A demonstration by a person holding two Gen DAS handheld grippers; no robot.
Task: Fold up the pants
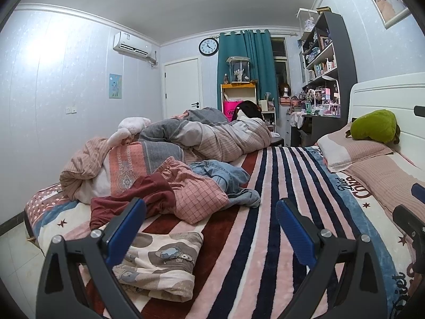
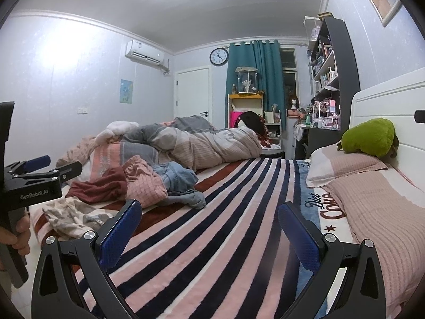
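A heap of crumpled pants lies on the striped bed: dark red ones [image 1: 132, 199], pink checked ones [image 1: 196, 194], blue jeans [image 1: 225, 175], and cream cartoon-print ones [image 1: 162, 263] nearest me. My left gripper [image 1: 211, 228] is open and empty, hovering above the bed by the cartoon-print pants. My right gripper [image 2: 209, 228] is open and empty over the bare striped blanket [image 2: 212, 239], right of the heap [image 2: 143, 183]. The left gripper also shows in the right wrist view [image 2: 45, 167], held in a hand.
A bunched duvet [image 1: 212, 138] lies across the far side of the bed. Pink pillows [image 1: 377, 175] and a green plush toy [image 1: 374, 125] sit by the white headboard on the right. A desk and shelves [image 1: 324, 79] stand behind.
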